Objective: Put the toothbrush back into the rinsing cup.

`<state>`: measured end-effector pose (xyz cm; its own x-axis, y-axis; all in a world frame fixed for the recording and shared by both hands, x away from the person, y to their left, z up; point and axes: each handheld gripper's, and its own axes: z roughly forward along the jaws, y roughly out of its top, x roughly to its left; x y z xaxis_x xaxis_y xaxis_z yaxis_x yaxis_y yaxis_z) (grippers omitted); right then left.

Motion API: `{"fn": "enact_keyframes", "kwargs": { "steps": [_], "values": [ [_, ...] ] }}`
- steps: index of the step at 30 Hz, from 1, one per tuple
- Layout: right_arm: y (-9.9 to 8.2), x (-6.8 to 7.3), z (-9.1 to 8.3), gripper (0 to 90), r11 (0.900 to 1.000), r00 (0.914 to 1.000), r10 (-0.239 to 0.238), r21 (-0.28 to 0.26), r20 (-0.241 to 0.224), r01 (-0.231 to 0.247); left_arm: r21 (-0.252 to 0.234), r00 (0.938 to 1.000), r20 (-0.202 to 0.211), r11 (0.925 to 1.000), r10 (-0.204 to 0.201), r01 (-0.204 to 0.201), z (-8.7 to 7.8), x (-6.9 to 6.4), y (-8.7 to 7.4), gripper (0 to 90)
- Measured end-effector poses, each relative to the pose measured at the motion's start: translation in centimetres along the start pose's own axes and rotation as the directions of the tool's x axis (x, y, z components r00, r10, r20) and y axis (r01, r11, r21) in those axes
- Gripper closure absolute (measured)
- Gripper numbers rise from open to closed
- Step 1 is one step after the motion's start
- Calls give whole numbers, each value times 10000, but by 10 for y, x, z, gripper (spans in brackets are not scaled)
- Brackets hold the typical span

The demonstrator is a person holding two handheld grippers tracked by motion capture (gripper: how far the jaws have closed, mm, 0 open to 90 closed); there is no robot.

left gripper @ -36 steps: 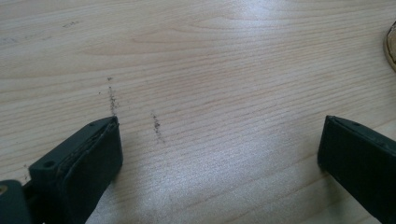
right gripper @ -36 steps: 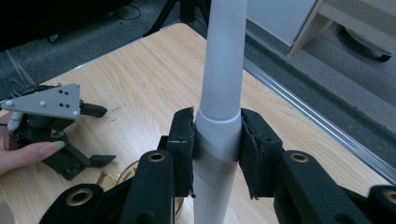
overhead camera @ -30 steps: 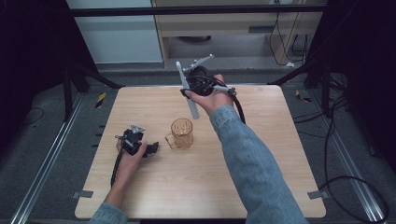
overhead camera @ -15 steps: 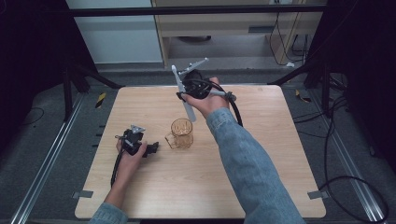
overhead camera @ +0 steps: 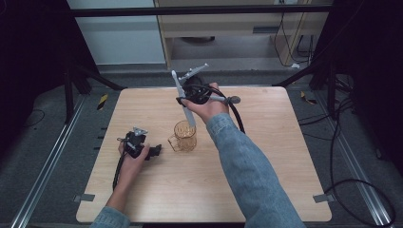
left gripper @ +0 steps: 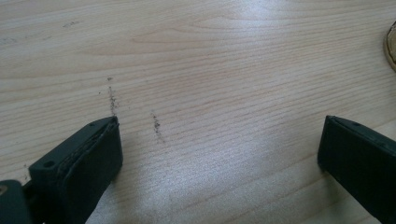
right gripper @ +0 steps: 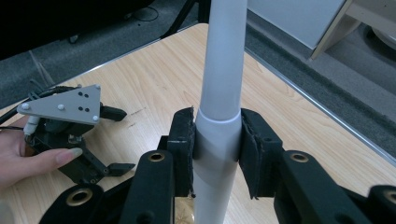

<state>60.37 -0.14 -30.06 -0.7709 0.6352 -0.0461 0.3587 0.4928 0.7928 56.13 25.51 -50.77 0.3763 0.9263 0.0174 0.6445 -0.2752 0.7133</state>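
Here, amber jug [overhead camera: 185,136], grey rod [overhead camera: 183,101] end inside

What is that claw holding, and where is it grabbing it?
The right gripper clamps a white-grey rod-shaped tool around its shaft, near the grey band. The left gripper holds nothing.

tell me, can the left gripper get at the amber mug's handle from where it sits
Probably yes: the left gripper rests open on the table, bare wood lies between it and the mug's handle, which faces it.
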Motion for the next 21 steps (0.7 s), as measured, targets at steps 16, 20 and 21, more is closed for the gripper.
{"fn": "enact_keyframes", "kwargs": {
  "steps": [16,20,21],
  "values": [
    [0,4,6,675,10000,9999,-37,-39,-122,36,-1,10000,0,10000,-1,1,0,0,0,0],
    [0,6,8,675,10000,9999,-20,-47,-164,19,0,10000,0,10000,1,-1,0,0,0,0],
    [1,6,8,675,10000,9998,-19,-47,-181,18,-3,10000,-3,10000,1,-1,0,0,0,0]
  ]
}}
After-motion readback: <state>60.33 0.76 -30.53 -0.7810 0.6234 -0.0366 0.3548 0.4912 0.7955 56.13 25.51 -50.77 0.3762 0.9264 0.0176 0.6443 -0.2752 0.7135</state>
